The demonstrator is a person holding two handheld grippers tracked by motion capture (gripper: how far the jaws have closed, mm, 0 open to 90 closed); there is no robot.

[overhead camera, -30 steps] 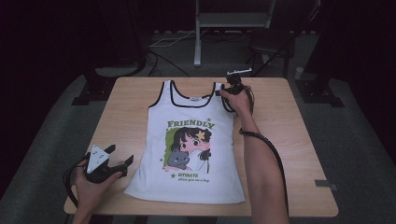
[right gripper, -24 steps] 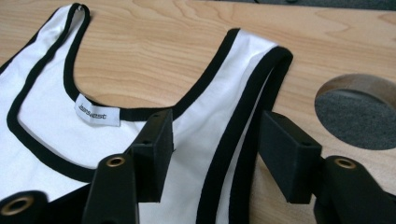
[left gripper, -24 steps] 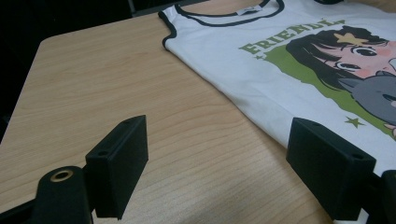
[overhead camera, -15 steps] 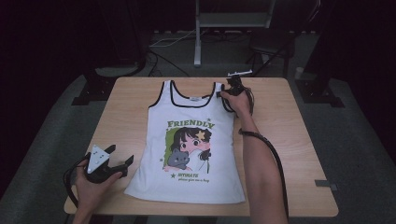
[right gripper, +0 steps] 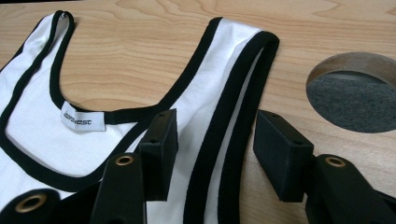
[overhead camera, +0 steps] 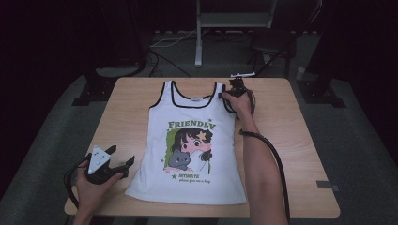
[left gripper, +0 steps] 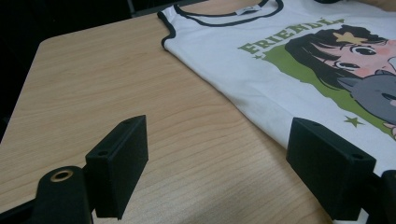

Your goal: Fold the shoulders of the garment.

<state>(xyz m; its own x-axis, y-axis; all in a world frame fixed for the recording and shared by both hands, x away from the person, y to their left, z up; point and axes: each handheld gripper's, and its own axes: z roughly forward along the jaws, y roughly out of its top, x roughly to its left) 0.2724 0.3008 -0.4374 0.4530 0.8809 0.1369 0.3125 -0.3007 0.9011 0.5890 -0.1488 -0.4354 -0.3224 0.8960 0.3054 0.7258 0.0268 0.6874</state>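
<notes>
since the earlier frame: nothing has shifted on the table (overhead camera: 291, 140) but the right gripper (right gripper: 212, 154), whose jaws have just been closing astride the shirt's (overhead camera: 192, 154) strap (right gripper: 233, 107), pads not yet pressing. left gripper (left gripper: 217, 170): jaws wide, nothing between them, shirt hem just to its right. shirt: flat, print up, spread ahead of both grippers. handling, judged: light, soft, limp, likely to sag and fold when lifted; bound strap and hem corner give firmest hold. containers: none.
</notes>
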